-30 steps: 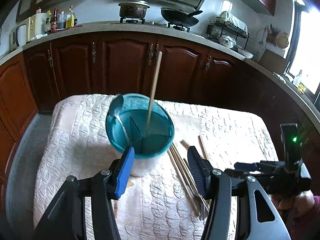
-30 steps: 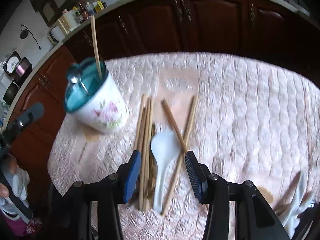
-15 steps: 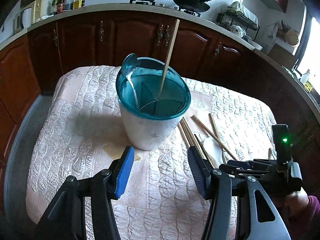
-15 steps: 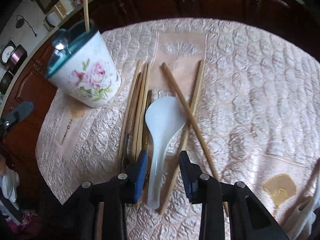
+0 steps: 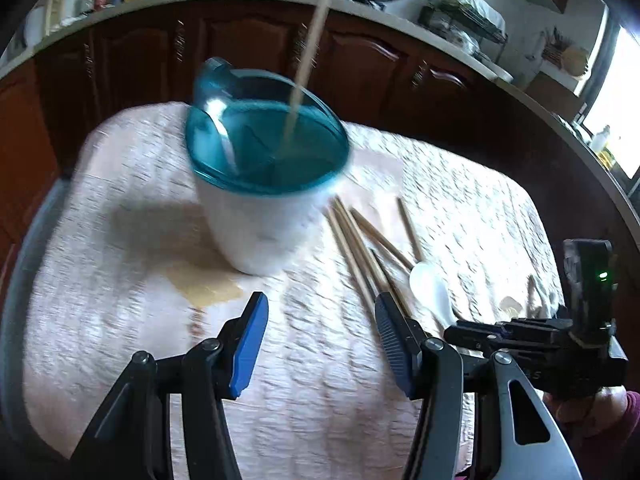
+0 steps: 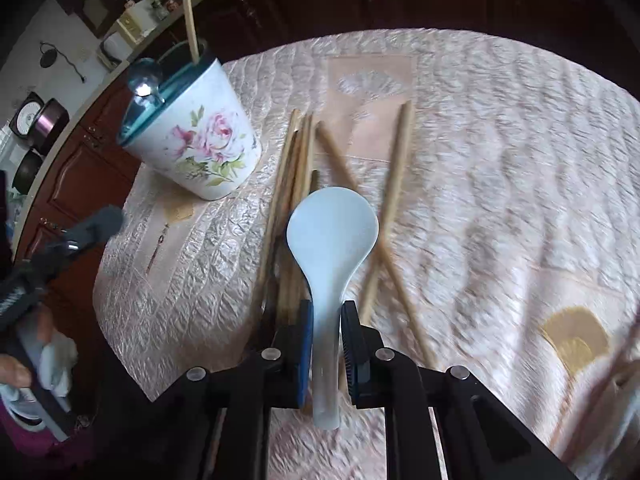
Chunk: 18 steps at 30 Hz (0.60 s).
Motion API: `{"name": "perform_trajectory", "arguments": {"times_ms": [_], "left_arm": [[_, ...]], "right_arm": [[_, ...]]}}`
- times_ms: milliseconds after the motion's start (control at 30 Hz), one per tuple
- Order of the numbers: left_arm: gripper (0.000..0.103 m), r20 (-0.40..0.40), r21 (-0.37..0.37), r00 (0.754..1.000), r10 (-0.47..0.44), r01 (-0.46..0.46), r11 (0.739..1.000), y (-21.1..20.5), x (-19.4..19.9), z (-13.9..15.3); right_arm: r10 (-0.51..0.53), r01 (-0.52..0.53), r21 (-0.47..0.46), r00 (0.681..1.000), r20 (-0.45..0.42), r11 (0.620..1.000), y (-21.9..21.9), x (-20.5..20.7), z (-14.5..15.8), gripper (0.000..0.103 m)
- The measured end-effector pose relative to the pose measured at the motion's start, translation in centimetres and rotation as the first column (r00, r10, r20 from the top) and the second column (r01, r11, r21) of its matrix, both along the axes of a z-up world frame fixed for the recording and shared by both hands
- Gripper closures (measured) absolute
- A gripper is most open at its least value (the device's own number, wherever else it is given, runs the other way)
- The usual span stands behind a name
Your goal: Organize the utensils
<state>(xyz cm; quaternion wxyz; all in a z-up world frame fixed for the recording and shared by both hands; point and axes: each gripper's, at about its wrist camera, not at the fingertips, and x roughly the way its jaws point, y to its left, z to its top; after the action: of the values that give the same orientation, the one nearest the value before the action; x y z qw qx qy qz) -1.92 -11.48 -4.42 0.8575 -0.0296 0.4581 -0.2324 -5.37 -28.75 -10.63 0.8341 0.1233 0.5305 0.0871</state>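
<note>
Right gripper (image 6: 326,320) jaws closing on white spoon (image 6: 330,232), chopsticks (image 6: 296,184) alongside

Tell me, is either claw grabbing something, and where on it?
The right claw is closing on the white spoon, gripping its handle just below the bowl. The left claw is open and holds nothing.

Both grippers are black, angular frames with round silver screws at the joints — the left gripper (image 5: 318,346) carries blue ribbed pads (image 5: 248,344), the right gripper (image 6: 327,344) likewise. A maroon sleeve (image 5: 630,412) shows — cuff only.
</note>
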Motion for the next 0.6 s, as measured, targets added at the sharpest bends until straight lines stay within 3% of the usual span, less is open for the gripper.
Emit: {"name": "perform_trajectory", "arguments": {"times_ms": [133, 267, 333, 433, 467, 500, 533, 600], "left_arm": [[0.047, -0.078, -0.041, 0.995, -0.063, 0.06, 0.997, -2.5, -0.3, -1.5], [0.047, -0.105, -0.062, 0.987, -0.12, 0.114, 0.992, -4.4, -1.2, -2.1], [0.047, -0.116, -0.055, 0.983, -0.143, 0.138, 0.989, -5.2, -1.9, -2.6], [0.047, -0.113, 0.027, 0.978, -0.176, 0.18, 0.983, -6.8, -2.7, -3.7], [0.062, -0.109, 0.054, 0.978, -0.175, 0.182, 0.982, -7.2, -2.7, -4.1], [0.086, -0.122, 0.062, 0.976, -0.182, 0.191, 0.98, -7.5, -2.7, -4.7], [0.094, -0.15, 0.062, 0.97, -0.19, 0.201, 0.978, -7.8, -2.5, -5.3], [0.097, -0.163, 0.053, 0.968, -0.193, 0.204, 0.977, -7.9, -2.4, -6.0]], "right_arm": [[-0.064, 0.064, -0.026, 0.998, -0.002, 0.998, -2.4, -1.6, 0.2, 0.087], [-0.116, 0.115, -0.065, 0.993, -0.009, 0.991, -4.9, -1.3, 0.3, 0.087], [-0.139, 0.137, -0.057, 0.99, -0.018, 0.989, -5.9, -1.6, 0.1, 0.087], [-0.155, 0.153, -0.052, 0.988, -0.025, 0.987, -6.5, -1.9, -0.1, 0.087], [-0.157, 0.155, -0.043, 0.987, -0.024, 0.987, -6.7, -2.1, 0.0, 0.087], [-0.157, 0.156, -0.035, 0.987, -0.022, 0.987, -6.8, -2.5, 0.2, 0.087], [-0.154, 0.154, -0.028, 0.988, -0.019, 0.988, -6.7, -2.7, 0.4, 0.087], [-0.142, 0.142, -0.024, 0.99, -0.01, 0.99, -6.5, -3.0, 1.1, 0.087]]}}
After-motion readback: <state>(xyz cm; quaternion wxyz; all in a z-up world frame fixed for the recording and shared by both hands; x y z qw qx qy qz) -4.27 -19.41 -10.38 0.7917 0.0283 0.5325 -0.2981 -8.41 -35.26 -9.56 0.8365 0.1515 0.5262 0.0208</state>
